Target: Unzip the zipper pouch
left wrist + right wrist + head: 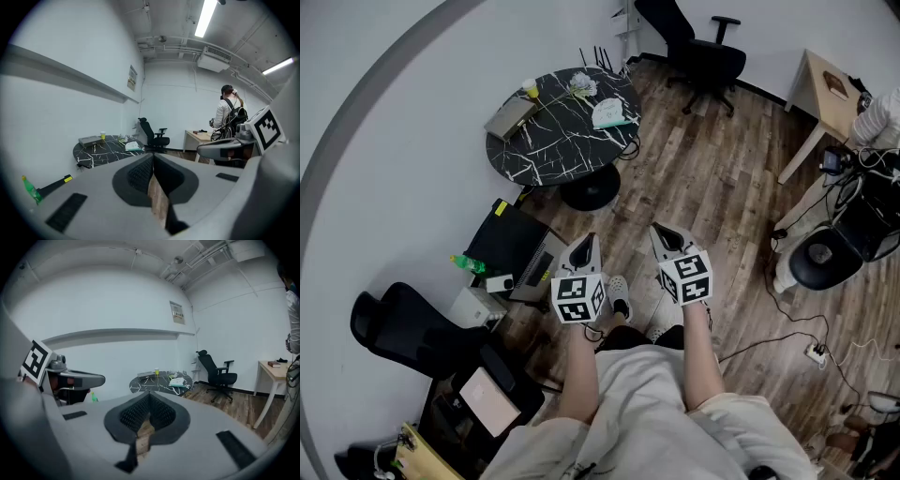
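The zipper pouch point(610, 113) is a pale teal, flat bag lying on the right side of a round black marble table point(553, 150), well ahead of both grippers. It also shows small as the pouch point(132, 146) in the left gripper view and the pouch point(178, 382) in the right gripper view. My left gripper point(584, 249) and right gripper point(664, 238) hover side by side over the wooden floor, short of the table. The jaws of the left gripper point(153, 157) and of the right gripper point(149, 396) are shut with nothing between them.
On the table also lie a grey box point(510, 119), a yellow cup point(530, 89) and a flower. A black office chair point(698, 47) and a wooden desk point(827, 86) stand beyond. A black case point(512, 242), a green bottle point(469, 264), another chair point(403, 328) and floor cables point(797, 328) lie around me. A person point(228, 117) stands by the desk.
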{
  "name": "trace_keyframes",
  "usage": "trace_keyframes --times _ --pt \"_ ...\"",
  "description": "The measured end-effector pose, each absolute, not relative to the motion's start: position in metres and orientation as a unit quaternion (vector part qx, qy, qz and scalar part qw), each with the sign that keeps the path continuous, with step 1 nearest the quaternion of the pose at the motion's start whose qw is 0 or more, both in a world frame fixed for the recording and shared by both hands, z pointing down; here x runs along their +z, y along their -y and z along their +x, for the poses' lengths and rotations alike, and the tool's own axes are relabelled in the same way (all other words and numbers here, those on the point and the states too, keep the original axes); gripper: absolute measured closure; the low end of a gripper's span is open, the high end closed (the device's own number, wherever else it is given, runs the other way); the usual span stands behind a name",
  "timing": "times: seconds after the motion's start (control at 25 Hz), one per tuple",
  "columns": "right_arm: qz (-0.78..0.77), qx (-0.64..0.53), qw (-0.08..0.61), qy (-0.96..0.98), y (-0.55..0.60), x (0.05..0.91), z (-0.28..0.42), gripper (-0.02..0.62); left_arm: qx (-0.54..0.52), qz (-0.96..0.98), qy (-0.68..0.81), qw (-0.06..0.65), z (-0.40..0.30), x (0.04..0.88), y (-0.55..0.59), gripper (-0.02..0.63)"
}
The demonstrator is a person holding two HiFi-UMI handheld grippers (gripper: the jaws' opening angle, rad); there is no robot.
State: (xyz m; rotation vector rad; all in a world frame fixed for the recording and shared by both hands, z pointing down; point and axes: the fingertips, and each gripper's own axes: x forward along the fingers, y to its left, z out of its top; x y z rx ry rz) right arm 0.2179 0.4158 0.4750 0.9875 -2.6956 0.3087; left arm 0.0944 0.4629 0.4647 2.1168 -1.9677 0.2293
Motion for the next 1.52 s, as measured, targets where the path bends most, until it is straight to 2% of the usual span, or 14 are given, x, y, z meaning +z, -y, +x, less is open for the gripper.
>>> trace_keyframes --times 0.36,0.56,0.68,0.8,0.96,1.12,1.32,1.52 --pt "0.344 0.101 0.122 0.926 -0.408 0.471 0.216 0.597 0.076 0.726 0.675 0.109 0.090 0.458 -0.461 0.584" --pt "0.348 0.111 0.145 0.920 -0.402 0.479 0.219 0.598 0.108 0.727 0.675 0.070 0.091 0.444 -0.460 0.583" --pt "0.345 0.120 0.130 0.922 -0.398 0.478 0.220 0.591 0.117 0.724 0.676 0.068 0.088 0.441 -0.455 0.581" --pt "0.334 0.129 0.139 0.923 -0.392 0.486 0.216 0.546 0.124 0.722 0.677 0.078 0.080 0.448 -0.447 0.571" --pt "0.317 0.145 0.152 0.925 -0.384 0.497 0.210 0.486 0.123 0.719 0.677 0.099 0.073 0.459 -0.431 0.498" --pt "0.306 0.160 0.166 0.924 -0.369 0.510 0.202 0.448 0.123 0.726 0.664 0.128 0.068 0.473 -0.409 0.476" --pt "0.304 0.176 0.200 0.915 -0.338 0.535 0.193 0.433 0.114 0.726 0.661 0.151 0.049 0.488 -0.371 0.463" --pt "0.317 0.188 0.197 0.909 -0.287 0.535 0.176 0.430 0.125 0.733 0.648 0.165 0.025 0.496 -0.317 0.463"
